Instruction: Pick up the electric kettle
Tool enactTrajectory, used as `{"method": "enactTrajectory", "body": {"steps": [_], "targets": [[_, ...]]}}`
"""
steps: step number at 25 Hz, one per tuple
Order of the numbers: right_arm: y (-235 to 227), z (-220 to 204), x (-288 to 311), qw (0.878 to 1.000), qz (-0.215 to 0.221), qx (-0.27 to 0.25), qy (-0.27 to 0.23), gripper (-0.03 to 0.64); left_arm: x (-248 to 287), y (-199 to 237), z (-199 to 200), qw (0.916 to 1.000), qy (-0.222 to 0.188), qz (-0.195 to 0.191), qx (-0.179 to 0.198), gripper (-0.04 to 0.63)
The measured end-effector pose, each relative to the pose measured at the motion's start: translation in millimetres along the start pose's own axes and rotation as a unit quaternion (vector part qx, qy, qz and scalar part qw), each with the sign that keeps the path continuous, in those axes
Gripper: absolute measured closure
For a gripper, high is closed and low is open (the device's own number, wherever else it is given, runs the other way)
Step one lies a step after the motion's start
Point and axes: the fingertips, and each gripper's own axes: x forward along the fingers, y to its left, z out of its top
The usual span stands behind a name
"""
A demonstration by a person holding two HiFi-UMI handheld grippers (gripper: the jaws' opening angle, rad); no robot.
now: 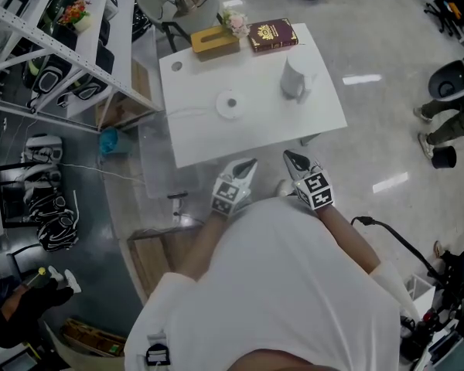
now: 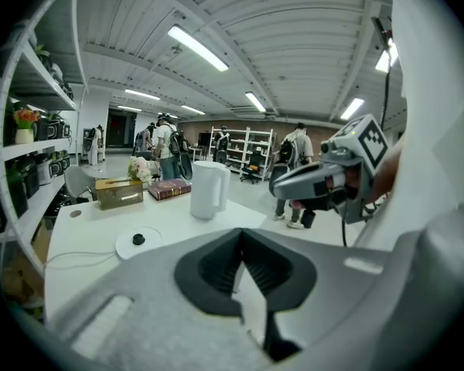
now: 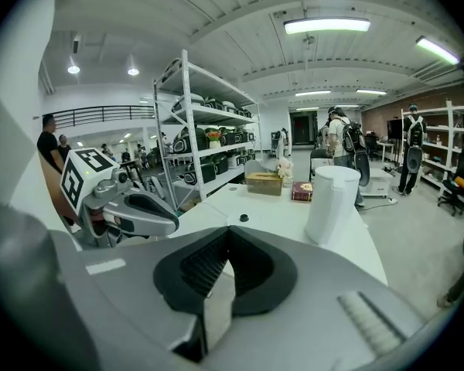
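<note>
— How far along are you with the kettle?

— From my left: my left gripper (image 1: 248,165) hangs just short of the desk's (image 1: 193,145) near edge, jaws clenched together with nothing between them. Around the middle of the desk lies the round power base (image 1: 230,104). Its cord (image 2: 90,256) trails toward the left edge, and nothing stands on it. To the right of the base, closer to the right edge, the electric kettle (image 1: 295,80) stands upright on the desktop itself. My right gripper (image 1: 292,158) also sits short of the near edge, squeezed closed and empty.

— So it isn't picked up?

— Not at this moment. It rests on the desk, off its base, well apart from both of my grippers, and neither one touches it.

— Is that early or late in the job?

— I can't settle that. A kettle standing there with two empty grippers at the near edge would look the same ahead of a reach as it would after being lifted and put back down. All I can vouch for is that the kettle is on the desk and neither gripper has it.
</note>
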Motion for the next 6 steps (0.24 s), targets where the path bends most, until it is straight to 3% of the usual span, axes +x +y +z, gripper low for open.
{"method": "enactTrajectory", "body": {"steps": [6], "targets": [[3.0, 5.0, 4.1, 1.0, 0.006, 0.001, -0.002, 0.615, -0.2, 0.6, 3.8, 1.0, 0.0, -0.006, 0.003, 0.592]]}}
